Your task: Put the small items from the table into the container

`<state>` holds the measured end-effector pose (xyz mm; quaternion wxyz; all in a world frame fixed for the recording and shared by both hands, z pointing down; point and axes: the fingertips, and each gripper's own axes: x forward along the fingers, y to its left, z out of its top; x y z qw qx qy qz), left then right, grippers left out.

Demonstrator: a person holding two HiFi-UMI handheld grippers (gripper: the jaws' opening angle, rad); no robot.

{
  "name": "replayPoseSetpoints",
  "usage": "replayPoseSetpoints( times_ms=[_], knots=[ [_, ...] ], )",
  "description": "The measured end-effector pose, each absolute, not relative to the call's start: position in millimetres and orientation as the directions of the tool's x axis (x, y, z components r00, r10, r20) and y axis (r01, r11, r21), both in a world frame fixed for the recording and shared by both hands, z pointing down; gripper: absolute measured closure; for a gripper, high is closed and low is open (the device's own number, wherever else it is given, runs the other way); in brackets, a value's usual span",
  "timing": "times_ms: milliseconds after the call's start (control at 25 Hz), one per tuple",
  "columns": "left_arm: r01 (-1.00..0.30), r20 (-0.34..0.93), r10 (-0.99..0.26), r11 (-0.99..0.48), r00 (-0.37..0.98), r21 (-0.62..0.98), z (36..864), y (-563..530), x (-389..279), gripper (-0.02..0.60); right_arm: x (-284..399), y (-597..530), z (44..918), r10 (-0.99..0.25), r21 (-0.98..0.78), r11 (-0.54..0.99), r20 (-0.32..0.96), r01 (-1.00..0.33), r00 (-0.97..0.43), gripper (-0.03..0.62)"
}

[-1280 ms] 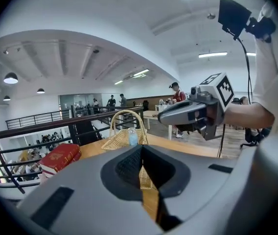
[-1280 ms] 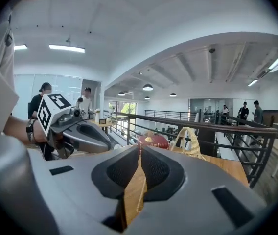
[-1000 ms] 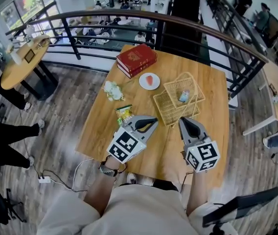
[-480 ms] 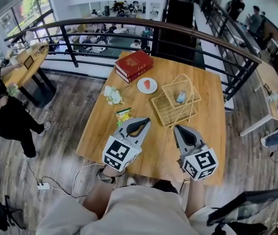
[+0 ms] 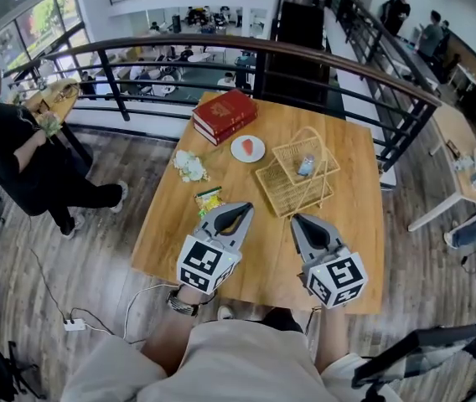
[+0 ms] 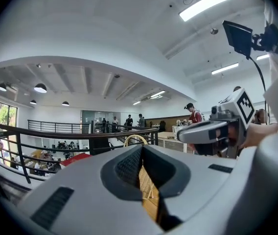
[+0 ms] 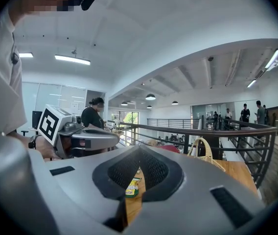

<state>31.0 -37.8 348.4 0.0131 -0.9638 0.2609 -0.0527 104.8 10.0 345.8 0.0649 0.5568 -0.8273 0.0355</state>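
Hovering side by side over the near part of the square wooden table [image 5: 351,224]: left gripper [image 5: 242,208] and right gripper [image 5: 297,222], each with jaws pressed together and nothing between them. Just beyond the left gripper's tip lies a green-and-yellow snack packet [image 5: 209,199]. Right of it stands the woven wicker basket [image 5: 286,189], a small pale-blue item [image 5: 305,167] inside. Farther out: a white crumpled clump [image 5: 190,166], a white plate [image 5: 238,152] bearing an orange-red piece, and two stacked red books [image 5: 225,114].
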Motion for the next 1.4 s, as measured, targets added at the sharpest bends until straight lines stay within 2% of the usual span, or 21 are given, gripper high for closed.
replayPoseSetpoints(
  times_ms=[400,760,1400],
  knots=[
    [-0.498,0.092,-0.499,-0.866,0.862,-0.042,351,-39,29,0.575,103,5,349,-0.912,0.021,0.385,0.163,-0.923,-0.377,0.579],
    [-0.585,0.11,-0.584,-0.811,0.804,-0.022,365,-62,-8,0.574,82,-27,358,-0.873,0.068,0.464,0.204,-0.883,-0.443,0.577],
    [-0.759,0.284,-0.73,-0.651,0.622,-0.01,450,-100,-95,0.574,14,-110,468,-0.664,-0.013,0.684,0.404,-0.73,-0.629,0.574]
  ],
)
